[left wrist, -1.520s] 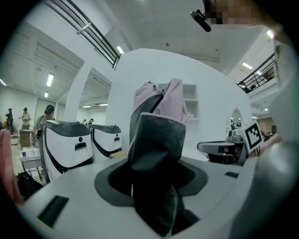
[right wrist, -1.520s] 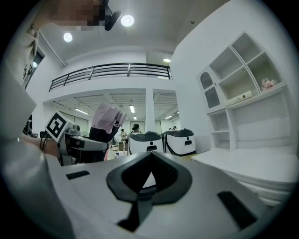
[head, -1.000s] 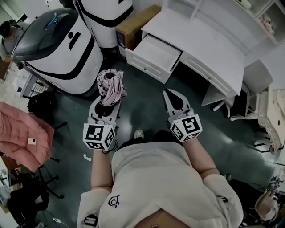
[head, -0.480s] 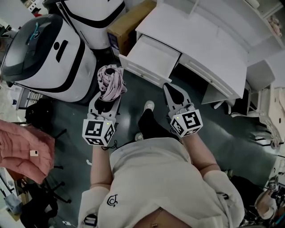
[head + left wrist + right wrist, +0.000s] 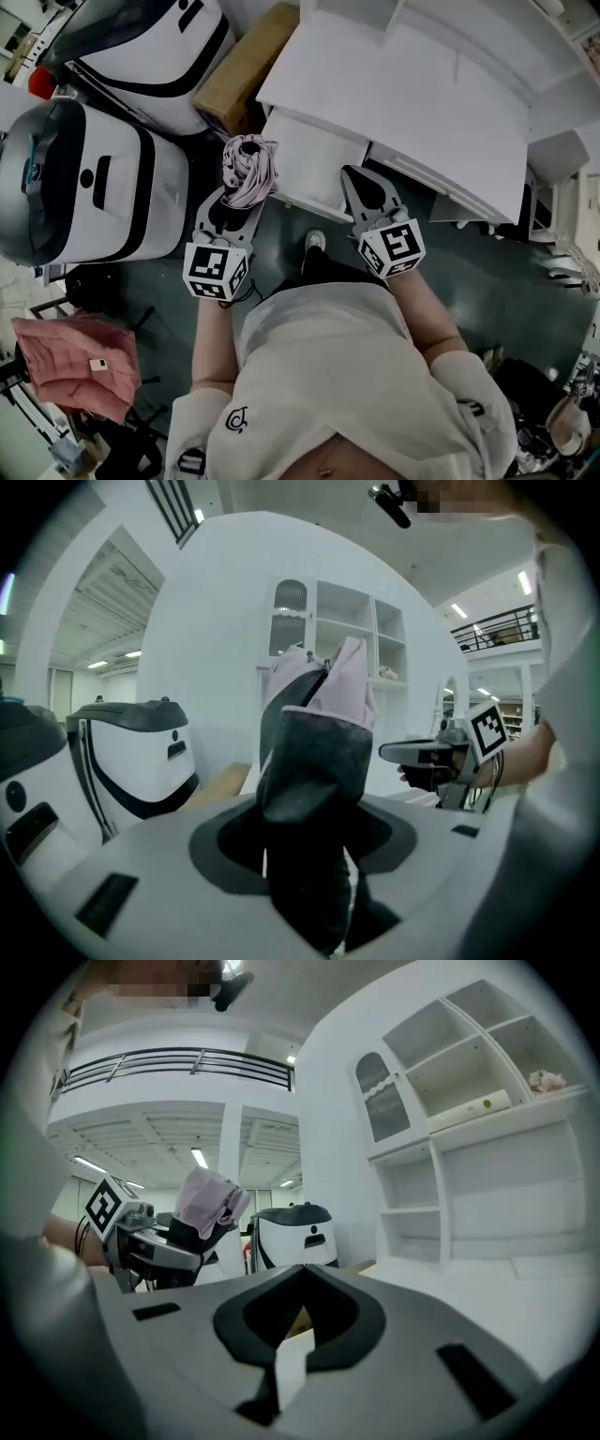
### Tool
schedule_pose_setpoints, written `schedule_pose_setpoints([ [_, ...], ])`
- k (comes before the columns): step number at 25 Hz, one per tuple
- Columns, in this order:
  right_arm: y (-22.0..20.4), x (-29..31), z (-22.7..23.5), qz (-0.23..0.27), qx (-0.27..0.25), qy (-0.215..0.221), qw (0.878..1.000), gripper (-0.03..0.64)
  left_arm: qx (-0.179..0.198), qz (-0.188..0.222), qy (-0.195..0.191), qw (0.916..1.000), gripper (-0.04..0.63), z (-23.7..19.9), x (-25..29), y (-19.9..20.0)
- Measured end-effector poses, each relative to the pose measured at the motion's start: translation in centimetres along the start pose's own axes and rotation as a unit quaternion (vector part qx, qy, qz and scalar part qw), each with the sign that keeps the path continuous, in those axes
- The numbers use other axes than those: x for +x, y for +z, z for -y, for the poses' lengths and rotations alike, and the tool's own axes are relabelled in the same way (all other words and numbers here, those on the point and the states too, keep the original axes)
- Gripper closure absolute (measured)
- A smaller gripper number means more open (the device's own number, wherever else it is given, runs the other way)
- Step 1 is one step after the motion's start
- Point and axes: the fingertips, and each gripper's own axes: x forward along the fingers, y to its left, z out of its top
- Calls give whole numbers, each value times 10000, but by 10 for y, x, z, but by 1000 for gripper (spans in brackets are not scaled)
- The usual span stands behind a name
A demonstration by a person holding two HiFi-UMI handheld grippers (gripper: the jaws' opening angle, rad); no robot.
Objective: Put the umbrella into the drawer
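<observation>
Pink cloth, dark sleeve: the folded umbrella (image 5: 248,167), pinched low on its dark part by my left tongs (image 5: 234,202); the jaws stand part-way apart and press on it from both sides.
How it sits: the bunched pink end pokes out past the jaw tips, which I'd judge lets that end go in first.
Right tongs (image 5: 354,183): jaws pressed together with nothing between them. I reckon I carry them free beside the left pair, ready to steady or push the drawer.
Drawer (image 5: 319,159): white, pulled out and bare inside, at upper centre of the head view; both tongs point at its front.
Where the umbrella is: at the drawer's left front corner in the frame, not yet inside.
Desk (image 5: 422,89): white, upper right; the drawer belongs to it.
Box (image 5: 239,70): brown cardboard, up and left of the drawer, with no print I can read.
Machines (image 5: 89,192): white with black bands, along the left edge.
Writing: only square black-and-white markers on the cubes (image 5: 214,270) and a small mark on my shirt (image 5: 319,375); no legible words.
</observation>
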Motion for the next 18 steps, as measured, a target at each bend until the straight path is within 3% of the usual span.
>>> schedule_pose_setpoints([
  [5, -6, 29, 45, -40, 62, -266, 9996, 611, 155, -259, -494, 9983, 373, -3, 71, -3],
  [9, -14, 36, 71, -130, 165, -589, 9980, 612, 316, -655, -1003, 9923, 373, 0, 117, -17],
  [15, -25, 39, 96, -186, 541, -1152, 9917, 611, 502, -1229, -1782, 9750, 373, 7, 171, -38],
  [18, -31, 33, 108, -193, 688, -1646, 9838, 611, 707, -1541, -2314, 9580, 373, 14, 195, -53],
])
